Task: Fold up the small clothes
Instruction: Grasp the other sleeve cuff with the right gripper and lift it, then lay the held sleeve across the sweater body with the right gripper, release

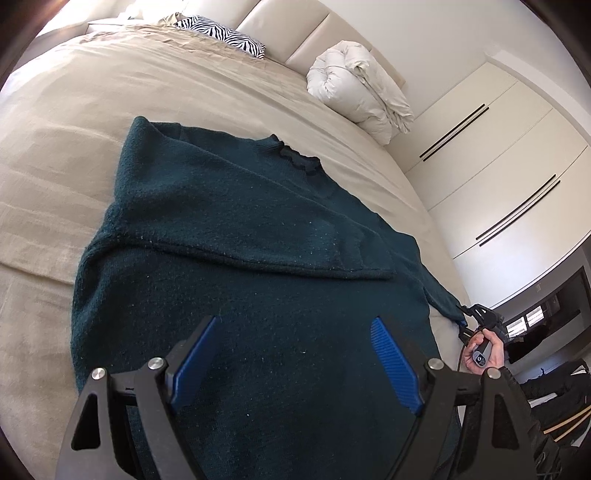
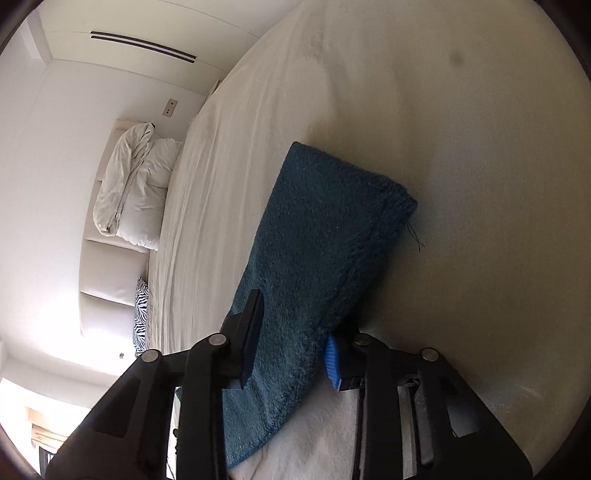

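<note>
A dark teal knit sweater (image 1: pixel 240 229) lies flat on the beige bed (image 1: pixel 66 155), collar toward the headboard. One sleeve is folded across its chest. My left gripper (image 1: pixel 295 321) hovers open over the sweater's lower part, nothing between its blue pads. At the sweater's right edge a hand (image 1: pixel 484 354) holds my right gripper (image 1: pixel 474 314) at the end of the other sleeve. In the right wrist view that sleeve (image 2: pixel 325 229) stretches away over the sheet, and my right gripper (image 2: pixel 295 317) is shut on it, one finger on each side of the knit.
A rolled white duvet (image 1: pixel 362 88) and a zebra-print pillow (image 1: pixel 221 35) lie at the padded headboard. Cream wardrobe doors (image 1: pixel 498 166) stand beyond the bed's right edge. The duvet (image 2: pixel 133 184) shows in the right wrist view too.
</note>
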Available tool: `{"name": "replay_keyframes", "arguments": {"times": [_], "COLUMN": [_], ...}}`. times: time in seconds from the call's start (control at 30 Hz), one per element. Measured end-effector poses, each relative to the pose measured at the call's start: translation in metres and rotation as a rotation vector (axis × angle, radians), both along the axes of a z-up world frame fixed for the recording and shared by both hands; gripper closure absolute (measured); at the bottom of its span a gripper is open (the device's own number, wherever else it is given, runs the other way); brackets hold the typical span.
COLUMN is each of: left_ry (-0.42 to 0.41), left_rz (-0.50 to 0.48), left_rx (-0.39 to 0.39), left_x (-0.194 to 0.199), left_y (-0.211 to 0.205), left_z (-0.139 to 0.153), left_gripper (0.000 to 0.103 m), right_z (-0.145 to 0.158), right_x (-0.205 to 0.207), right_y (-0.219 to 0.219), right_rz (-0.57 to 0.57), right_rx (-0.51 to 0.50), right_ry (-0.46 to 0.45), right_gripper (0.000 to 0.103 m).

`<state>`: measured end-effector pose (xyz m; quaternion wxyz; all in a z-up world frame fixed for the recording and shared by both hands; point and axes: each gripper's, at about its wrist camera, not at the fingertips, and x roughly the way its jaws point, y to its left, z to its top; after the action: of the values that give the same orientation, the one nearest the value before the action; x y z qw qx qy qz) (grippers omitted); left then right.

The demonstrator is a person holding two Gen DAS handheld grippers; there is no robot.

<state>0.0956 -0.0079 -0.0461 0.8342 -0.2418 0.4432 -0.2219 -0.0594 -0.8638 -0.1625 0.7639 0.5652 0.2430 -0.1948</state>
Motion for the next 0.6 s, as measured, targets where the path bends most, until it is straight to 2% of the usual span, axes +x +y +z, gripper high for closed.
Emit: {"name": "replay_keyframes", "arguments": {"times": [0.17,0.3,0.43,0.5,0.6], "left_ry": [0.005,-0.002,0.006,0.021,0.039], "left_rz": [0.012,0.014,0.018,0.017,0.002], "left_rx": [-0.021,-0.044,-0.091,-0.119,-0.151], "left_x": [0.004,0.009,0.016,0.023,0.033], "left_y": [0.005,0.007,0.006,0.003,-0.005], "left_z": [-0.001,0.002,0.001,-0.002,-0.006], "left_gripper": [0.019,0.019,0.018,0.018,0.018], "right_z": [0.051,0.104,0.141,0.137,0.103], "right_x": [0.023,0.068,0.110,0.121,0.118], "right_y": [0.033,0.107,0.244,0.322,0.432], "right_rz": [0.112,0.303,0.632,0.810,1.043], "right_rx": [-0.185,-0.393,-0.714,-0.879,-1.166], "right_ry": [0.016,0.011,0.013,0.039,0.117], "right_gripper": [0.093,0.093,0.093,0.094,0.094]}}
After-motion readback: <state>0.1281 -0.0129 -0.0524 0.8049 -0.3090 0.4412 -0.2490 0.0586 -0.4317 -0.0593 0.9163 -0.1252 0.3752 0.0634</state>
